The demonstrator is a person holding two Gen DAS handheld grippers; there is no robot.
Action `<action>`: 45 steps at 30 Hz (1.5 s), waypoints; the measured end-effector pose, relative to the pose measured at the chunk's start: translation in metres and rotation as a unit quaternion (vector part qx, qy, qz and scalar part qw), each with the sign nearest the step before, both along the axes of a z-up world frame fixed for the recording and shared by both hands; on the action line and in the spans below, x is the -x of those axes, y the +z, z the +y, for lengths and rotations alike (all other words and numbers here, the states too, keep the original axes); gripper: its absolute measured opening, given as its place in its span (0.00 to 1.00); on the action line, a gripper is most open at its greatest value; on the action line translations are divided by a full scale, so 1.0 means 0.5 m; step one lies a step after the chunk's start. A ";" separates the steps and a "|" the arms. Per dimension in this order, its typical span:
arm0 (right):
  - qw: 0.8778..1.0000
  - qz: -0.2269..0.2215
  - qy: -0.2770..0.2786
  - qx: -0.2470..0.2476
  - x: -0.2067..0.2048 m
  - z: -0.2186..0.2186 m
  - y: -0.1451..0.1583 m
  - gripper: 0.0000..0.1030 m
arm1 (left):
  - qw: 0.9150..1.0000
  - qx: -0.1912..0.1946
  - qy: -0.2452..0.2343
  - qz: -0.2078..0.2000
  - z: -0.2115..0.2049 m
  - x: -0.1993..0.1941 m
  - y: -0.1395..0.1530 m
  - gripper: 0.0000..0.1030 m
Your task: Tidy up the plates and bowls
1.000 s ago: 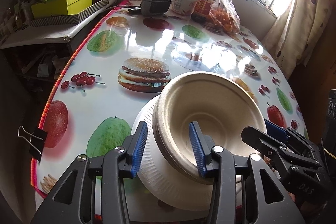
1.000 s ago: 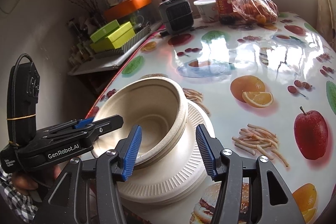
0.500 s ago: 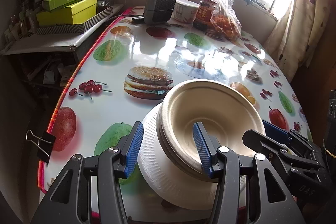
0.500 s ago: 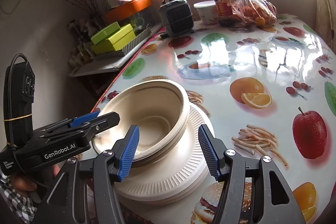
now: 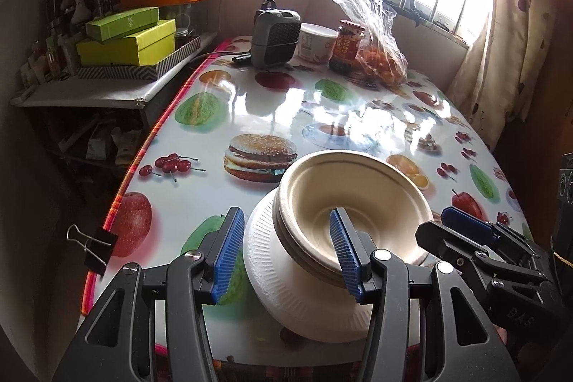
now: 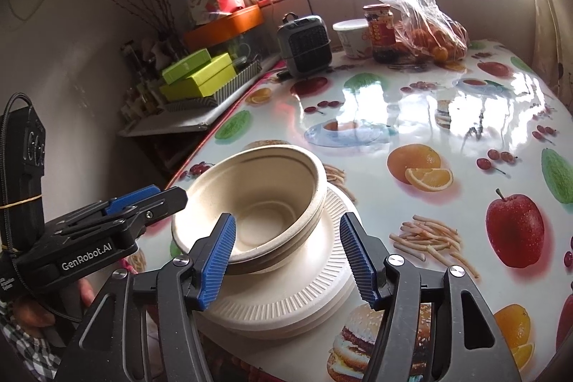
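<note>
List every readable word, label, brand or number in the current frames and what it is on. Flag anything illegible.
"GenRobot.AI": white print on the side of the left hand-held gripper, seen from the right wrist view.
"DAS": embossed letters on the body of the right hand-held gripper, seen from the left wrist view; possibly partial.
Red-labelled jar: print too blurred to read.
White tub: markings too blurred to read.
Green box: small mark, illegible.

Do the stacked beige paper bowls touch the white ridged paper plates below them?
Touching: the right wrist view shows the beige paper bowls sitting directly on the white ridged paper plates.
</note>
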State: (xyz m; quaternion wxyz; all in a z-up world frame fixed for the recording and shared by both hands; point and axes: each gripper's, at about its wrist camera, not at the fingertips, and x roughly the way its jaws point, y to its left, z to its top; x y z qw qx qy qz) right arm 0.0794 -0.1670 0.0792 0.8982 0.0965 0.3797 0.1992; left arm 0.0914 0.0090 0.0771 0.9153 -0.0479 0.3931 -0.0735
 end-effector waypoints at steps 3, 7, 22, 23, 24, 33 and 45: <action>1.000 -0.012 -0.001 0.007 0.018 -0.002 0.008 0.60 | 1.000 -0.005 0.003 -0.007 0.003 0.020 0.004 0.50; 0.999 -0.030 -0.002 0.021 0.045 -0.005 0.015 0.64 | 0.999 -0.023 0.009 -0.023 0.007 0.057 0.003 0.50; 0.995 -0.064 -0.021 0.077 0.160 -0.003 -0.015 0.81 | 0.998 -0.053 0.014 -0.028 0.016 0.162 -0.058 0.58; 0.994 -0.065 -0.026 0.080 0.168 -0.001 -0.018 0.82 | 0.998 -0.053 0.014 -0.024 0.016 0.168 -0.065 0.58; 0.994 -0.064 -0.030 0.081 0.174 0.001 -0.022 0.82 | 0.998 -0.054 0.015 -0.020 0.016 0.172 -0.073 0.58; 0.995 -0.055 -0.029 0.082 0.211 0.021 -0.050 0.85 | 0.998 -0.050 0.026 -0.014 0.014 0.212 -0.094 0.58; 0.992 -0.046 -0.054 0.108 0.244 0.030 -0.076 0.85 | 0.998 -0.048 0.026 -0.006 -0.007 0.229 -0.113 0.58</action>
